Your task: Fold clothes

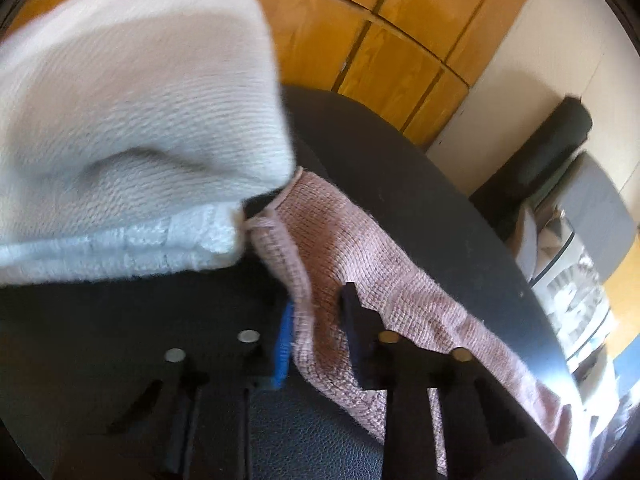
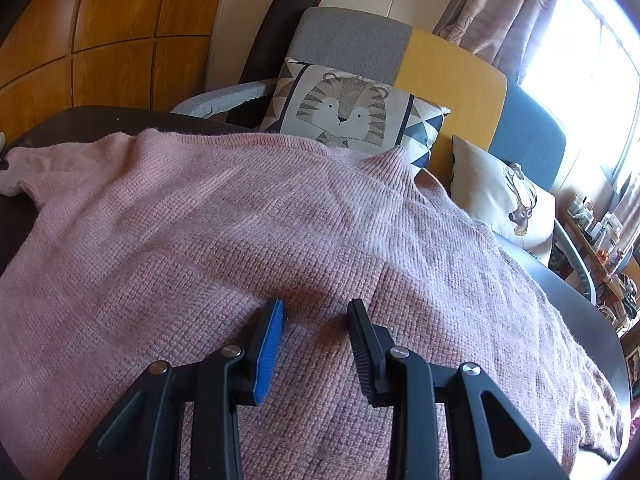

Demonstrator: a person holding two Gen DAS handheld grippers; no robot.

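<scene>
Left tongs (image 1: 316, 328) pinch pink sweater (image 1: 360, 256) edge beside white knit (image 1: 132, 120).

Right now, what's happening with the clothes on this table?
A person with a handheld gripper in each hand is working on a pink knit sweater spread over a dark table. The left gripper has a fold of the sweater's edge between its fingers. The right gripper rests on the middle of the sweater, jaws partly apart, with a small ridge of knit between them. A folded white knit garment lies on the table beside the sweater. No fold of the sweater is made yet.
</scene>
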